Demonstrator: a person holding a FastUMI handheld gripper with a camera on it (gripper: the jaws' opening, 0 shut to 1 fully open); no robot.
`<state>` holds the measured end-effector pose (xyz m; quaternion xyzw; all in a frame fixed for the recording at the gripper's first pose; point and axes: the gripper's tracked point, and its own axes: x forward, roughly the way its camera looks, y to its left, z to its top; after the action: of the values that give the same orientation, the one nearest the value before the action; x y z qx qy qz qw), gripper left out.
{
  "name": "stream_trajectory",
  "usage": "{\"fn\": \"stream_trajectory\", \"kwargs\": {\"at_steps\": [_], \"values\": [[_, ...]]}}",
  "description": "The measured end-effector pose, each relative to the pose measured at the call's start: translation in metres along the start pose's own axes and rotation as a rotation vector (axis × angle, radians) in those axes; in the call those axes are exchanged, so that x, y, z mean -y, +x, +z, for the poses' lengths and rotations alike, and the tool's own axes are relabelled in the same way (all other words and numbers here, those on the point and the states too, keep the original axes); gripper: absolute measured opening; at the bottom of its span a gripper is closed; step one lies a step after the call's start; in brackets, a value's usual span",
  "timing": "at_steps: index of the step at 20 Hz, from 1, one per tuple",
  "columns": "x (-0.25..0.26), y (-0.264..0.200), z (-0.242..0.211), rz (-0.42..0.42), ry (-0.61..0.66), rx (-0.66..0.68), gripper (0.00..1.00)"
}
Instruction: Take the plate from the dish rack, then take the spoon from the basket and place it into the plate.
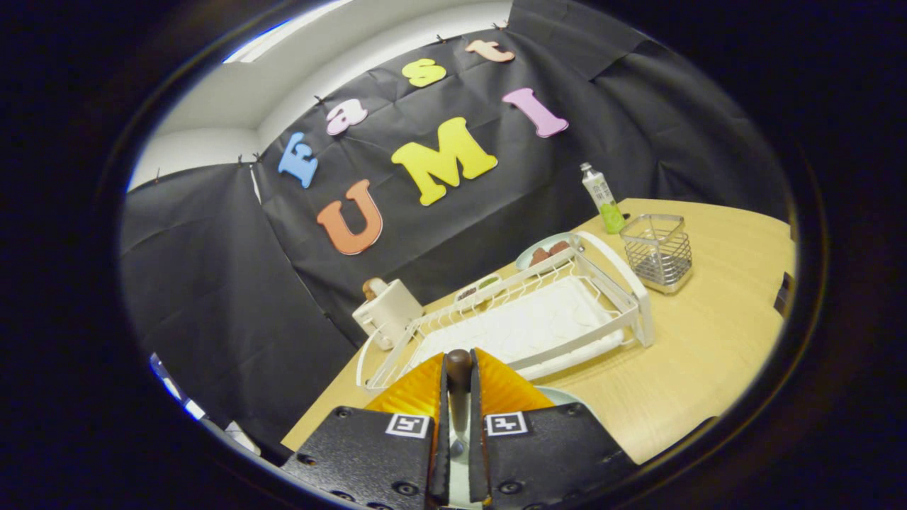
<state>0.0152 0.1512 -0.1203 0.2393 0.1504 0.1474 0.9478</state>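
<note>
At the bottom centre of the frame the tool (458, 386) is pinching the spoon (458, 382): both fingers press on its handle, whose dark rounded end stands up between the fingertips while the paler shaft runs down between them toward the camera, so the spoon's long axis lies along the fingers. Just right of the fingers and under them, a pale curved edge at lower centre looks like the rim of the plate (567, 395) lying on the surface (708, 333); if so, the plate sits almost directly beneath the tool, and the coming move would be a short drop rather than a reach. Just beyond the fingers, in the middle of the frame, the white dish rack (538, 319) stands with no plate in it. The wire basket (657, 251) is at right centre, well apart, with a bottle (602, 198) behind it. A dish of food (549, 251) and a small white appliance (386, 308) lie past the rack. The rack's near rail is the closest obstacle.
</note>
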Motion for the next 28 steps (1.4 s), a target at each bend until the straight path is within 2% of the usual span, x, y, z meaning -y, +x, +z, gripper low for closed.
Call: {"fn": "stream_trajectory", "kwargs": {"at_steps": [4, 5, 12, 17, 22, 28], "values": [[-0.006, -0.004, 0.000, 0.023, -0.056, 0.000, 0.22], [-0.007, -0.004, 0.004, 0.020, -0.084, 0.015, 0.35], [-0.005, -0.017, 0.037, -0.024, -0.261, 0.151, 0.97], [-0.006, -0.035, 0.061, -0.065, -0.379, 0.215, 1.00], [0.008, -0.063, 0.089, -0.181, -0.527, 0.269, 1.00], [0.005, -0.088, 0.107, -0.219, -0.525, 0.297, 1.00]]}}
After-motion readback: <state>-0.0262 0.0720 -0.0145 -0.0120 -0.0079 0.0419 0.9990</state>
